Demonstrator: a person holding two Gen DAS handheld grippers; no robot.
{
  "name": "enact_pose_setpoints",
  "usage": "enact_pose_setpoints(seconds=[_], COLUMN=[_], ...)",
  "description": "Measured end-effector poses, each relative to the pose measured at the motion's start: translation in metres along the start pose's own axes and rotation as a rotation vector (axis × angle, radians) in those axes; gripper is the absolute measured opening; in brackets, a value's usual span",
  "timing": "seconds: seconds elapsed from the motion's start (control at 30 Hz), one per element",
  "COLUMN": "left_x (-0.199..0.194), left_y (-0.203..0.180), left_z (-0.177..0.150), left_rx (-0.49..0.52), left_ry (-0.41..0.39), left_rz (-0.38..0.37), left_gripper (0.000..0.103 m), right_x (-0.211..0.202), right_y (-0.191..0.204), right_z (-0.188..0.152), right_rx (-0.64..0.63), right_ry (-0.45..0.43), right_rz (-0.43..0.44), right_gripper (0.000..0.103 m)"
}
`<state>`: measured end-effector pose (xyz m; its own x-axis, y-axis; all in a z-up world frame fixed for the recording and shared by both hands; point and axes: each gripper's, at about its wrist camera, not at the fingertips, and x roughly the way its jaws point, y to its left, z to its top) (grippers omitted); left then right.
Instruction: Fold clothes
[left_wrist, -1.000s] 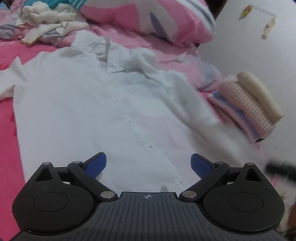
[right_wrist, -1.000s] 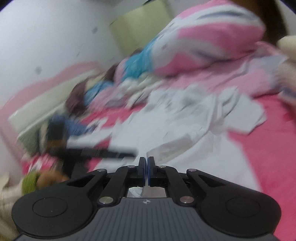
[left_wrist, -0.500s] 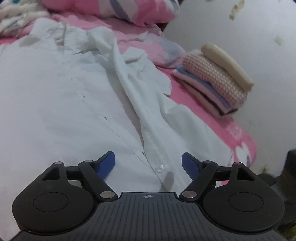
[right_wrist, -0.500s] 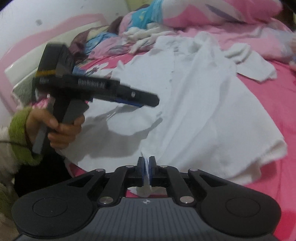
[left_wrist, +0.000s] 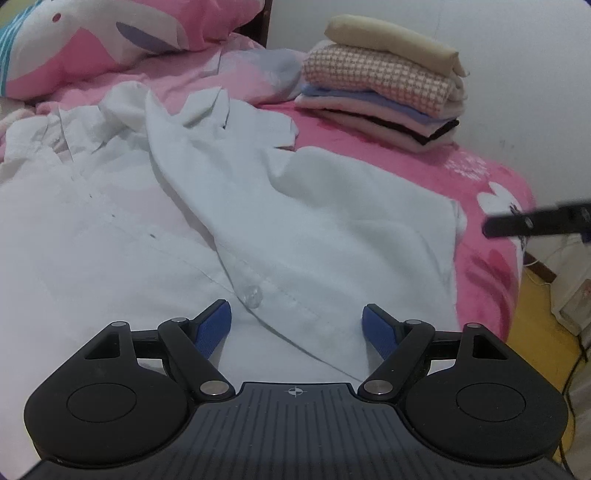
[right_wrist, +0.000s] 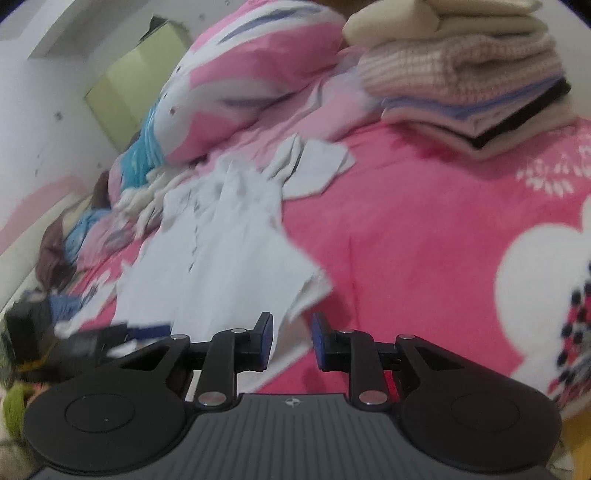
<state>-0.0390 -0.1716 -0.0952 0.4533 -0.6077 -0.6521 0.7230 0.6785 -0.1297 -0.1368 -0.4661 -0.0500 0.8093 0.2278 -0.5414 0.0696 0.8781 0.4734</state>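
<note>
Folding the white shirt (left_wrist: 258, 221) on the pink bed (right_wrist: 424, 240)

My left gripper (left_wrist: 296, 321) hovered wide open over its button placket; my right gripper (right_wrist: 292, 341) was opening, empty, by the hem.

A pink bed (left_wrist: 424, 162) carries a spread white shirt (left_wrist: 258, 206), a stack of folded clothes (left_wrist: 384, 81) and a pillow (left_wrist: 92, 40)

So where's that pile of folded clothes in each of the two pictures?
Left wrist view: the folded stack sits top right of centre, on the pink bedspread by the wall.
Right wrist view: the folded stack fills the top right corner.
Shared landmark: the white shirt, lying left of the stack.
</note>
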Motion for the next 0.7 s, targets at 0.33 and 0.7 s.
enact_pose_setpoints(seconds=[0.33,0.7], left_x=[0.011,0.009], left_y=[0.025,0.047], left_z=[0.023,0.015], left_rx=[-0.230,-0.311], left_ry=[-0.021,-0.029], left_rz=[-0.001,-0.089], left_gripper=[0.074,0.063], right_x=[0.081,0.274], right_y=[0.094,0.202], right_z=[0.119,0.165], right_rx=[-0.208,-0.652], right_ry=[0.070,0.155], right_rz=[0.136,-0.076], right_gripper=[0.042,0.042])
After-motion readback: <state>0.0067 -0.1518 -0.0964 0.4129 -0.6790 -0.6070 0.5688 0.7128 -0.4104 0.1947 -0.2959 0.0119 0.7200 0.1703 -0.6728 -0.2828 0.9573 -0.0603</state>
